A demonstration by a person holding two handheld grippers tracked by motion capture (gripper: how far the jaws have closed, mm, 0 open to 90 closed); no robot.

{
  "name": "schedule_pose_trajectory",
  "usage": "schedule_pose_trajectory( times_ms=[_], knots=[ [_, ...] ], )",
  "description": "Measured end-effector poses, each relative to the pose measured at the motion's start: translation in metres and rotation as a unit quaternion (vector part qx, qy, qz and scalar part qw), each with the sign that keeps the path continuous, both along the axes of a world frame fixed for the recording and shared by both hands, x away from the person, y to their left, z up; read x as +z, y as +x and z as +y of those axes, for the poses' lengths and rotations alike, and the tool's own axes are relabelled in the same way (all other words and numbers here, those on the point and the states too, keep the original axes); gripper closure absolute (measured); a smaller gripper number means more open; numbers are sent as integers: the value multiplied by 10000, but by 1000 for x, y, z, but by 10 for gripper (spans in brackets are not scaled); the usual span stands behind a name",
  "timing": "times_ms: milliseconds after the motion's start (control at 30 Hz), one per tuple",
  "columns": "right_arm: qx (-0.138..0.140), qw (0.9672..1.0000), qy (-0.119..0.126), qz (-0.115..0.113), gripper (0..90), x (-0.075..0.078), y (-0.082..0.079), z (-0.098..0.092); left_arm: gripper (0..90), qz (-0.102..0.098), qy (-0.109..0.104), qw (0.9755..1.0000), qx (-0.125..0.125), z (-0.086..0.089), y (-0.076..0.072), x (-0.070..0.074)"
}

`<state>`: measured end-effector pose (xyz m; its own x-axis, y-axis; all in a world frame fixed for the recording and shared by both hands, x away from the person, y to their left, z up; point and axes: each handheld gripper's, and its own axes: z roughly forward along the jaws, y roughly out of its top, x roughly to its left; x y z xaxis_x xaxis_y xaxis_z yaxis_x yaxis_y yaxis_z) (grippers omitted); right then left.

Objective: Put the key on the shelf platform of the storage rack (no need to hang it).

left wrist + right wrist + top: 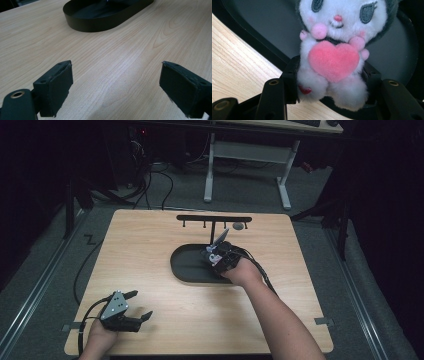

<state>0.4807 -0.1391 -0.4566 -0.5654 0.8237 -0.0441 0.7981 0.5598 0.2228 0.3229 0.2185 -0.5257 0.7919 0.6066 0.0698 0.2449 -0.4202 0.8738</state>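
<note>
Plush toy (333, 53): white body, dark ears or hood, pink heart at the chest, small red heart on one foot. Its lower body sits between the jaws of the right gripper (332, 86), which are closed against it on both sides. In the high view the right gripper (220, 254) is over the right part of the black tray (182, 265), with the toy barely discernible at its front. Whether the toy touches the tray floor cannot be determined.

Tray: oval, shallow, black, on the table (150, 250) near its centre. A black hook rack (214, 219) stands at the tray's far side; a small grey object (238, 226) lies just beside the rack's right end.

Left gripper (137, 306): near the table's front left corner, well apart from the tray. Jaws wide apart and empty, just above bare wood in the left gripper view (120, 87).
</note>
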Motion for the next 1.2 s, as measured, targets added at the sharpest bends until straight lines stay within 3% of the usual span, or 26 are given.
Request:
schedule_pose_trajectory(
  times_ms=[100,133,233,700,1200],
  knots=[
    [-27,10000,-4,40,466,-2,-1,-2,121,4,0,10000,-8,0,0,0],
    [114,9999,-6,-7,466,-3,0,-4,121,2,4,10000,-13,0,0,0],
    [-17,10000,2,60,466,-5,-4,-9,121,8,-5,10000,-16,0,0,0],
    [-93,9999,-59,116,466,-11,-3,-17,126,14,21,10000,-34,-1,0,-1],
    [-130,9999,-51,87,437,-19,5,-9,127,19,10,10000,-40,-1,0,-1]
  ],
)
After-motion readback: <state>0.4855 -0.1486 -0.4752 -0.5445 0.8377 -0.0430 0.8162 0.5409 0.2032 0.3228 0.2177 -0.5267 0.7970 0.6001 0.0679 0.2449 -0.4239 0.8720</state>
